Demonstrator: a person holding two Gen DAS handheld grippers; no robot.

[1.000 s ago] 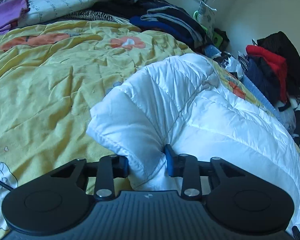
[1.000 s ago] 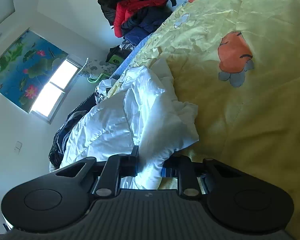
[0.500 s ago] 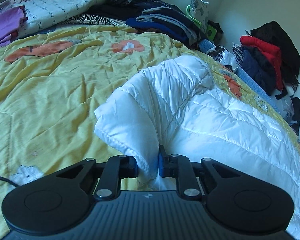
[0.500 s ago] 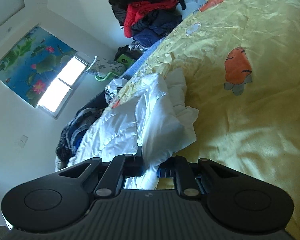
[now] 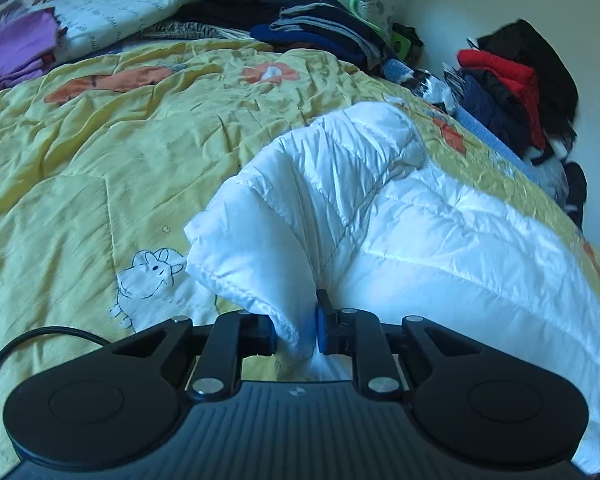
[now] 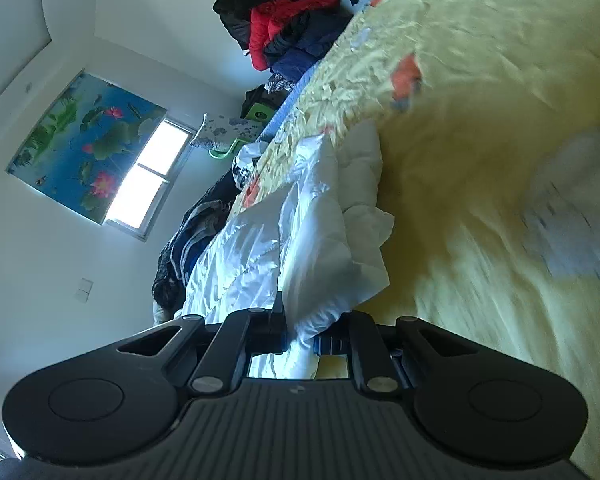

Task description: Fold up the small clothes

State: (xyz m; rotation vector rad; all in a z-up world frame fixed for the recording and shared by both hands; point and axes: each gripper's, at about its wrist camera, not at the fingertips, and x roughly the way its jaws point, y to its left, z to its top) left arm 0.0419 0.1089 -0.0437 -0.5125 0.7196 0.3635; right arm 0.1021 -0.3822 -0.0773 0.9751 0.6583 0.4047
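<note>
The left claw (image 5: 296, 334) pinches a bunched fold of the white jacket (image 5: 420, 232) after closing in on it, and the right claw (image 6: 300, 336) is pressed on another white edge of the jacket (image 6: 320, 248). The jacket lies on the bed's yellow quilt (image 5: 100, 168), with the gathered part lifted off the quilt toward the claws. Beyond the jacket, folded dark clothes (image 5: 324, 32) are stacked at the quilt's far edge, and a red and black heap (image 5: 516, 80) sits off its side.
</note>
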